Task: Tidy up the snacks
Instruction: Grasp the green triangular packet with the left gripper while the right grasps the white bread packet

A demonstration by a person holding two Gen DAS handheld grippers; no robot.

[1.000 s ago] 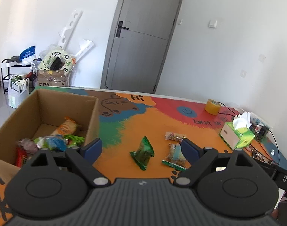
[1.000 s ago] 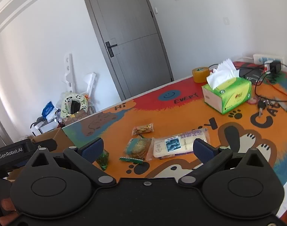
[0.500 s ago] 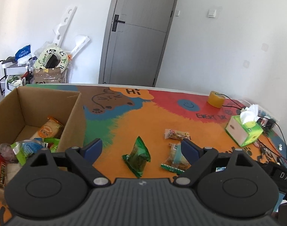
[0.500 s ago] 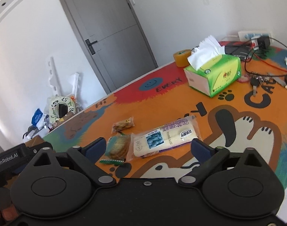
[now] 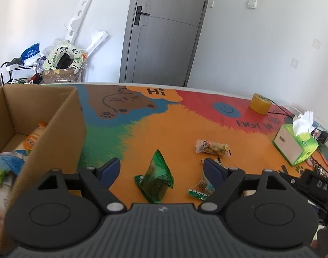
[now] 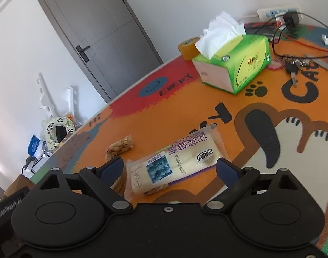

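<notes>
A: Left view?
B: The left gripper (image 5: 161, 168) had been closing, still wide, holding nothing; green packet (image 5: 156, 177) lay between its fingers, cardboard box (image 5: 62, 133) left.
A: Right view?
B: The right gripper (image 6: 169, 168), closing too, stood wide and empty around the cake pack (image 6: 174, 163).

Domestic room with white walls and a grey interior door (image 5: 161, 34) fitted with a lever handle. A table carries a cartoon-printed mat (image 5: 164, 120), a tissue box (image 6: 239, 64), a tape roll (image 5: 259, 106) and keys (image 6: 293, 69). Household clutter, including a metal rack (image 5: 11, 73), fills the corner.
</notes>
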